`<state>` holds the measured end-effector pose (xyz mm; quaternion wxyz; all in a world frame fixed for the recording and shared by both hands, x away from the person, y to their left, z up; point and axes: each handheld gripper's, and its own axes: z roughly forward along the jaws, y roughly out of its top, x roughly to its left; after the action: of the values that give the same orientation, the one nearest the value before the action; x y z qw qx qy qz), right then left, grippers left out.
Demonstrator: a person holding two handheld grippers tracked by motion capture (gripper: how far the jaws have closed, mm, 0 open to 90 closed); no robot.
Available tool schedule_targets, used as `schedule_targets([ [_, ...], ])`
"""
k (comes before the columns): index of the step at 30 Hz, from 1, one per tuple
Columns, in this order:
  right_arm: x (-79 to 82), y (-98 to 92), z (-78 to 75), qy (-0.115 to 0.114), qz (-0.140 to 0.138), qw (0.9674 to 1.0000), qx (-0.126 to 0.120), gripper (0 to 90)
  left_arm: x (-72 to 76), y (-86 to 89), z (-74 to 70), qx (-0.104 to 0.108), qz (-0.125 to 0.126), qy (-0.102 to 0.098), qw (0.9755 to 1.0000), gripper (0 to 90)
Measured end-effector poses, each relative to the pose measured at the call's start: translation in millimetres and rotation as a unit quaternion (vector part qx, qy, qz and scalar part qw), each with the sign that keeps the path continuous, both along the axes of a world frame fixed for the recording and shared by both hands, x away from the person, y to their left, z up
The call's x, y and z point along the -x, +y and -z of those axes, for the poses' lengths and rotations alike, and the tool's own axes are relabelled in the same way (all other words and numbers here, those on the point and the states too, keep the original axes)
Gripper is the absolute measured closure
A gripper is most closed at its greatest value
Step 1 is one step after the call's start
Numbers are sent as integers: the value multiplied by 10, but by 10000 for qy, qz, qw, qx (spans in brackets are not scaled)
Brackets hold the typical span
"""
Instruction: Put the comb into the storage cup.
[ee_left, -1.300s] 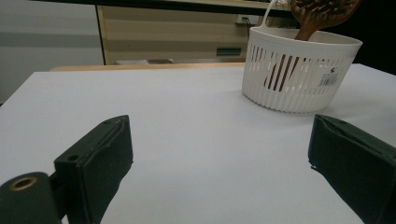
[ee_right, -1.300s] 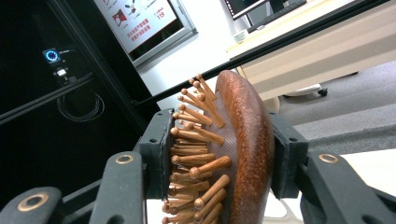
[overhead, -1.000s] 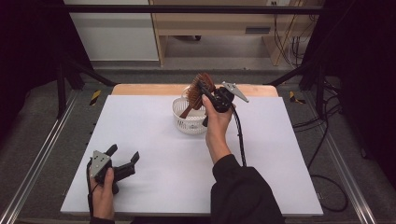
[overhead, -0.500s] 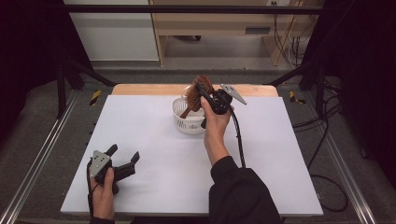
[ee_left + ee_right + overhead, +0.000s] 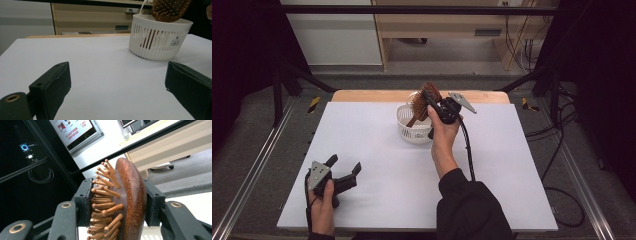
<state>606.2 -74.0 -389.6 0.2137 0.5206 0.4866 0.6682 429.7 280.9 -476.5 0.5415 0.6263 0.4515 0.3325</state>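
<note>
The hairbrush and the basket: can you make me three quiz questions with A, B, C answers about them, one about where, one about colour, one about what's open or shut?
1. Where is the brown wooden hairbrush with peg bristles?
A. Flat on the table
B. Held up above the white slotted plastic basket
C. On the floor

2. What colour is the basket?
A. White
B. Red
C. Green

3. How is the left gripper?
A. Shut on a cup
B. Shut on the brush
C. Open, with nothing between its fingers

Answers:
1 B: the right gripper holds the brush head over the basket rim.
2 A: its slotted wall is white in the left gripper view.
3 C: its fingers stand wide apart over the white table.
</note>
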Motion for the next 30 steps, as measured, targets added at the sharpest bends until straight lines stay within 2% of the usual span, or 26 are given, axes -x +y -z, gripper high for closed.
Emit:
schedule_targets([
  [15,1,-56,5,15,-123,9999,92,493,-2,-8,1,-11,11,-2,10000,66],
  [30,-19,-167,45,145,-158,9997,137,470,-5,-9,2,-26,9,-1,10000,66],
])
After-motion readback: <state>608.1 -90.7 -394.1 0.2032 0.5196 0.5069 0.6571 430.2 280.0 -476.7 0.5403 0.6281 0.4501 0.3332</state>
